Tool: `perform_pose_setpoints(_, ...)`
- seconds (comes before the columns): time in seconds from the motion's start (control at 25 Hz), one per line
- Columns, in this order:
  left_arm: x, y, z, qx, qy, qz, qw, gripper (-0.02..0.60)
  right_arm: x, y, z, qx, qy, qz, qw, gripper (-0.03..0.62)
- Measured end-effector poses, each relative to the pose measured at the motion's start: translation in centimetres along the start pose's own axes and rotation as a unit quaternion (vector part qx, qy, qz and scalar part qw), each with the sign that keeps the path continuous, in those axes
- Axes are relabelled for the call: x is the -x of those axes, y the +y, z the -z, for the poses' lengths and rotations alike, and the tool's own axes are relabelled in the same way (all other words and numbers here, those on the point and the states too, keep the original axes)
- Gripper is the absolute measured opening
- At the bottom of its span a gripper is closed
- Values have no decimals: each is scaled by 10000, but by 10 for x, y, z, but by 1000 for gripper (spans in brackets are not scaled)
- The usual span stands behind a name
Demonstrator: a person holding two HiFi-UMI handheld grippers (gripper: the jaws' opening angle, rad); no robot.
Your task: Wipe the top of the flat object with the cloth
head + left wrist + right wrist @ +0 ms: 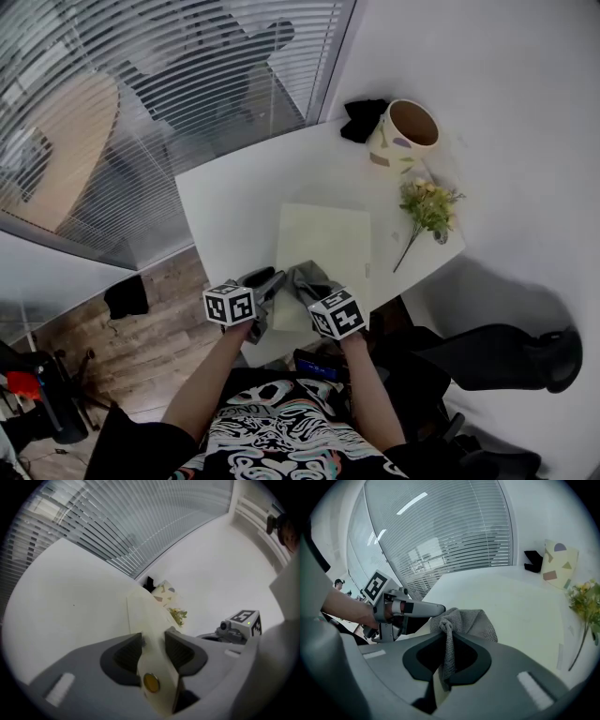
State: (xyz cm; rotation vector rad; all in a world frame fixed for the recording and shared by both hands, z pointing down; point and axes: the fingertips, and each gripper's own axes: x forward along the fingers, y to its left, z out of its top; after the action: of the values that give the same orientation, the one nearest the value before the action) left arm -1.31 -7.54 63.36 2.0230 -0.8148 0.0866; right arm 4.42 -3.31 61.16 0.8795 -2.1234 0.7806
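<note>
Left tongs (pixel 153 643) are closed on the near edge of the sheet (pixel 323 246), which lies mid-worktop (pixel 225 202). Right tongs (pixel 449 644) pinch the cloth (pixel 469 623), bunched at that same edge.

Sheet: probably thin, light, bendable; hold by the edge.
Cloth: soft, limp.

Flowers (pixel 428 204) lie near the sheet's right side, with the pot (pixel 411 133) beyond; limit rightward strokes.

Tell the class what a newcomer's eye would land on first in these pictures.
Two grippers meet at the near edge of the white table: the left gripper clamps the pale flat sheet, the right gripper a crumpled grey cloth. At the far right corner are a patterned pot and, beside it, a yellow flower sprig.
</note>
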Motion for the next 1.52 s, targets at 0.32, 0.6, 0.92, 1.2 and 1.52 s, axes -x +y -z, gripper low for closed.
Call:
perform_pose_setpoints(0.32, 1, 0, 1, 17, 26, 15, 10000, 209, -3, -3, -5, -48, -19, 24, 10000, 15)
perform_pose_setpoints(0.6, 0, 2, 0, 16, 30, 4, 10000, 206, -8, -6, -11, -80, -27, 28, 10000, 15)
perform_pose_setpoints(0.92, 0, 1, 2, 39, 46, 17, 10000, 206, -11, -8, -17, -85, -25, 24, 10000, 15)
perform_pose_setpoints(1.2, 1, 1, 1, 76, 55, 35, 10000, 204, -15, -10, -25, -54, -52, 46, 10000, 15)
perform_pose_setpoints(1.52, 0, 2, 2, 116, 81, 59, 9999, 202, -19, -12, -30, -65, -36, 2, 10000, 15)
